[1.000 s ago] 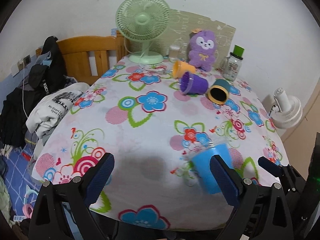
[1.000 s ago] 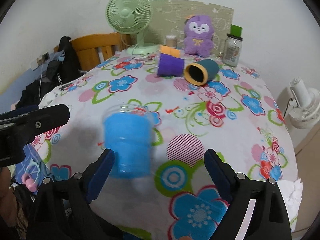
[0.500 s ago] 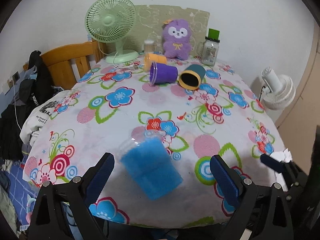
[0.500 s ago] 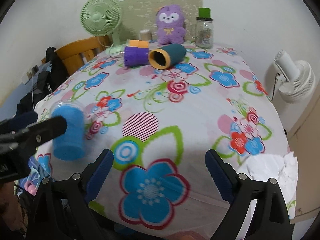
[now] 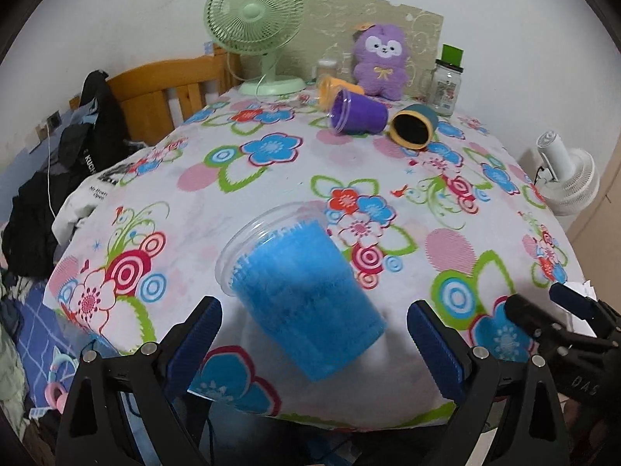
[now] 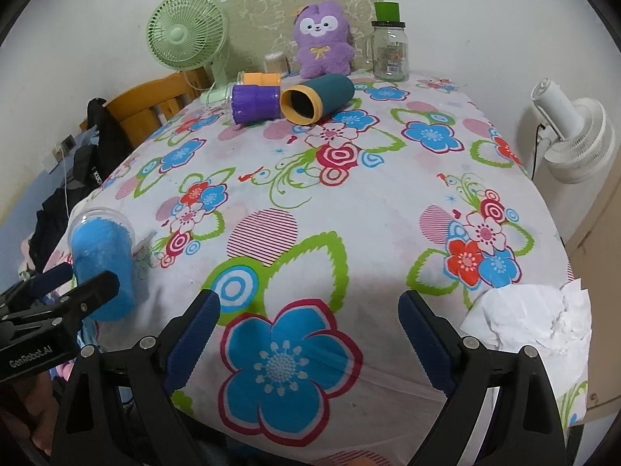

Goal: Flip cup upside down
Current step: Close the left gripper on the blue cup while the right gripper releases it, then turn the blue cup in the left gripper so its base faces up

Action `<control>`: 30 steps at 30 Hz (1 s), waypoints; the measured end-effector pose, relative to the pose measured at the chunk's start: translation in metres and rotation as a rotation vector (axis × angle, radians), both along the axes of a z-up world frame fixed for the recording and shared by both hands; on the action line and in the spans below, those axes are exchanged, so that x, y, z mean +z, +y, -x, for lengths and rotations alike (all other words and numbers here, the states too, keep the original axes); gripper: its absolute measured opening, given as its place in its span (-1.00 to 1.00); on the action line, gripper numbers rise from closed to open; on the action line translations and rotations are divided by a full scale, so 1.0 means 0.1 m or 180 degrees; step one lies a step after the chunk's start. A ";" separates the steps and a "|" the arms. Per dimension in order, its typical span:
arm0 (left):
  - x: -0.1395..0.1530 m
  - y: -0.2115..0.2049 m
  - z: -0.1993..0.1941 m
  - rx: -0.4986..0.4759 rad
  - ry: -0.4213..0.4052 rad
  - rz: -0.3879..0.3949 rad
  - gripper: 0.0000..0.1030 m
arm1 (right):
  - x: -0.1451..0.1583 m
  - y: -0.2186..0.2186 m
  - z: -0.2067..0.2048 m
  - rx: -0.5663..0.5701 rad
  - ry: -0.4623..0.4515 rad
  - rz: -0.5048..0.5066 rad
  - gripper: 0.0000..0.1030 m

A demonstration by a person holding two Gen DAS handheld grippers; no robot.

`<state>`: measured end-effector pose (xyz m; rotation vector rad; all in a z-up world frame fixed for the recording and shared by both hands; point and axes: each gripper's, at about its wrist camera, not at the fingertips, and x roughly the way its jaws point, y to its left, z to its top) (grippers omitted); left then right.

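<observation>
A clear plastic cup with a blue ribbed liner (image 5: 300, 297) lies on its side near the front edge of the floral tablecloth (image 5: 271, 178), rim toward the far left, base toward me. My left gripper (image 5: 314, 345) is open, its jaws wide on either side of the cup's base without touching it. In the right wrist view the cup (image 6: 103, 260) is at the far left, with the left gripper's fingers (image 6: 83, 291) in front of it. My right gripper (image 6: 308, 334) is open and empty over the tablecloth (image 6: 349, 213).
At the far end lie a purple cup (image 5: 359, 112), an orange cup (image 5: 330, 87) and a teal tube with an orange rim (image 5: 413, 128). Behind them stand a green fan (image 5: 254, 19), a purple plush (image 5: 382, 64) and a glass jar (image 5: 446, 85). Crumpled paper (image 6: 531, 320) lies front right.
My left gripper has closed in on the blue cup, which now sits larger between its jaws. My right gripper has drifted right, so the cup sits farther left in its view.
</observation>
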<state>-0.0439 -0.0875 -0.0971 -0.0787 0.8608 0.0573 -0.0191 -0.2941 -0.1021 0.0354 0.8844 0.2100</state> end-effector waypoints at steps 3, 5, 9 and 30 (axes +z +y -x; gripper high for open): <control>-0.01 0.02 -0.01 0.0009 -0.0020 0.0033 0.82 | 0.00 0.07 0.00 0.0052 0.0013 0.0015 0.84; -0.02 0.02 -0.02 -0.0015 0.0005 0.0022 0.52 | 0.00 0.09 -0.02 0.0071 0.0014 0.0031 0.84; -0.04 0.01 -0.01 -0.0066 0.0041 0.0048 0.37 | 0.00 0.12 -0.02 0.0068 0.0022 0.0033 0.84; -0.10 -0.03 -0.09 -0.0219 0.0138 0.0032 0.11 | -0.07 0.12 -0.10 0.0046 0.0111 0.0006 0.84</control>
